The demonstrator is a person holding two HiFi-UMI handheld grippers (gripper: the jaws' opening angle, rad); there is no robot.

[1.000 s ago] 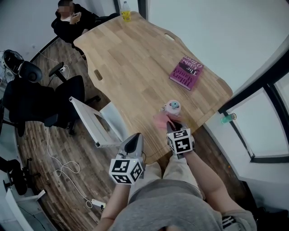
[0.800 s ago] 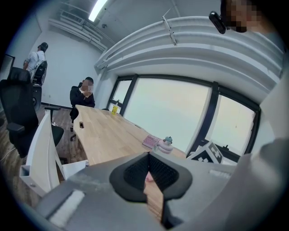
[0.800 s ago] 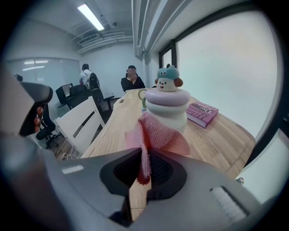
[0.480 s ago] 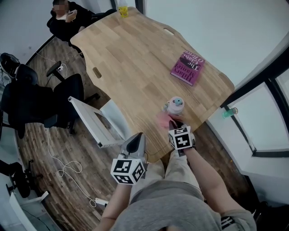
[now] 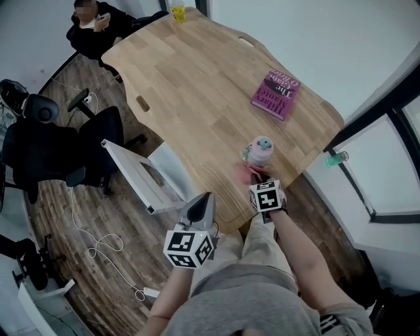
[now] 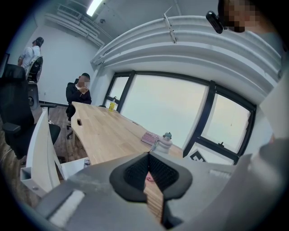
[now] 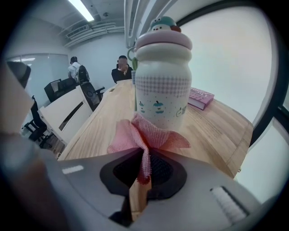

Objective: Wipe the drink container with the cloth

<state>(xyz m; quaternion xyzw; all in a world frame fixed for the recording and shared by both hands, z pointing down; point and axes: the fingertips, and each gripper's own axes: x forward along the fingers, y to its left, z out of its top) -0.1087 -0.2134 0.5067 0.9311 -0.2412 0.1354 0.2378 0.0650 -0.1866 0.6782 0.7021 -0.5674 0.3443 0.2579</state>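
The cloth [image 7: 151,135] is pinched in the right gripper [image 7: 143,158] at the base of the bottle [image 7: 161,85], near the table [image 5: 197,85] edge. The left gripper [image 6: 147,169] is closed and empty. Light strokes are advised, lest the unsteadied bottle be tipped.

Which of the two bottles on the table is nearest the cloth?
The white bottle with the pink lid, just behind the pink cloth in the right gripper; the yellow bottle stands at the far end.

We saw a long pale wooden table [image 5: 190,79] on a dark plank floor [image 5: 125,262], black office chairs [image 5: 49,147] beside it, and large windows [image 5: 384,174] beyond.
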